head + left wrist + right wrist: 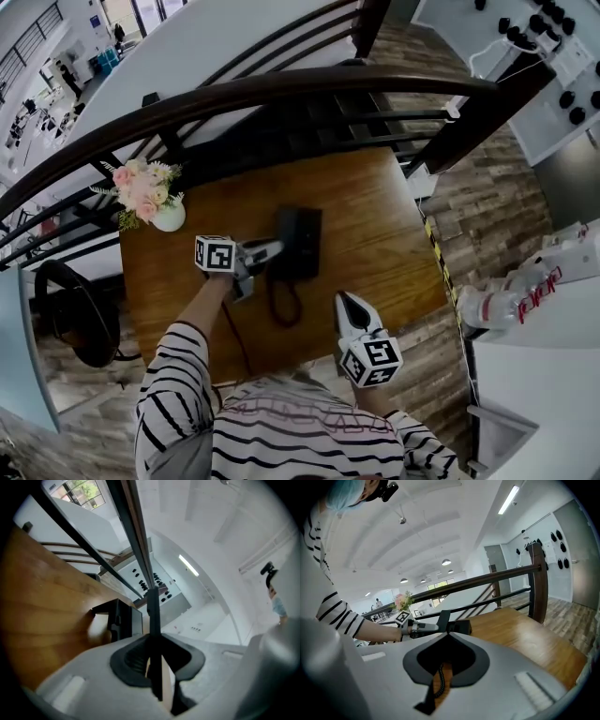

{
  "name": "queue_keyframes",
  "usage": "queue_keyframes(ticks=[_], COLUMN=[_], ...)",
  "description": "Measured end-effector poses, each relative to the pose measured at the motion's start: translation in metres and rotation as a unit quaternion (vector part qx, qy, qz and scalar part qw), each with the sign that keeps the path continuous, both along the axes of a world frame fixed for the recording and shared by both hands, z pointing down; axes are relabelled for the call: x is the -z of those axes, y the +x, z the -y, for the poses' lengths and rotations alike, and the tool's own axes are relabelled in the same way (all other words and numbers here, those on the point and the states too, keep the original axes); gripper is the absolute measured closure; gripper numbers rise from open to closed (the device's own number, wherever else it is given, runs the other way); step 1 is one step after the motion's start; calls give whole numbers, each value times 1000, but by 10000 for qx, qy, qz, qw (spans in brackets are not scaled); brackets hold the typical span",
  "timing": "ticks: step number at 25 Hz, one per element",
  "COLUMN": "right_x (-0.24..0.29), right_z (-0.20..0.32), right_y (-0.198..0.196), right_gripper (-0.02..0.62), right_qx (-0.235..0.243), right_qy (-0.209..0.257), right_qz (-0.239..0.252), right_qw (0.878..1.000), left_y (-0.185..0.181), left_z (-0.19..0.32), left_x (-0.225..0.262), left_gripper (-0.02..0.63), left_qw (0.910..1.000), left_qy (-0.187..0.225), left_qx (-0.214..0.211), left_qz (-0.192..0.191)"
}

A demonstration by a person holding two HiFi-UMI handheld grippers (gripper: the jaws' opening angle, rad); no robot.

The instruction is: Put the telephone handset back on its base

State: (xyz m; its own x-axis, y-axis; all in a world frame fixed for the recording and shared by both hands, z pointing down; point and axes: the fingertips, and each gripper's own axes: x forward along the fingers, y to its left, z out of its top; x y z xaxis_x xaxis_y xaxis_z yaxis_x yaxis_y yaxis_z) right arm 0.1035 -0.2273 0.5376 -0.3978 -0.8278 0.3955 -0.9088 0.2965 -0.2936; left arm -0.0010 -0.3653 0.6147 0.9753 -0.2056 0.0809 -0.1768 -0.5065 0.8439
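The left gripper [273, 250] has its fingers clenched on the telephone handset [284, 234]. In the left gripper view it shows as a thin dark bar standing edge-on between them. The handset's long axis crosses the line of the fingers and runs away from the person. In the head view that is roughly parallel to the long axis of the black base [306, 244].

The base lies on the desk [375, 234], just past the left fingertips and a little below them. The handset sits at the base's edge nearest those fingers. In the right gripper view it looks raised and tilted, with one end higher than the base, and I cannot tell whether its lower end touches the cradle yet. The coiled cord [281, 305] loops back from the base toward the person and lies between the two grippers.

The right gripper [347, 307] has its fingers drawn together on nothing. The base is well ahead of its fingertips and to their left. The left hand is much the nearer, and it already carries the handset.

As I judge it, the seating depends on that parallel alignment. The handset needs carrying slightly farther past the fingertips until it is over the base, then levelling and lowering with its long axis kept along the base's. The cord should stay out from under it.
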Motion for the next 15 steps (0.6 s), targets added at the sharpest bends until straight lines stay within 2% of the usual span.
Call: queue_keyframes(ticks=[6,15], right_x=[-6,-20], right_z=[23,29], right_y=[12,7], right_gripper=[595,595], right_qx=[-3,33], right_qy=[-128,-226], right_qz=[0,-32], right_qw=[9999,9997], left_y=[12,12], left_z=[31,37], left_x=[-27,-48], left_gripper=[537,537], left_qw=[9997,9993], left_qy=[-133,-279], left_qx=[64,58], left_qz=[171,221])
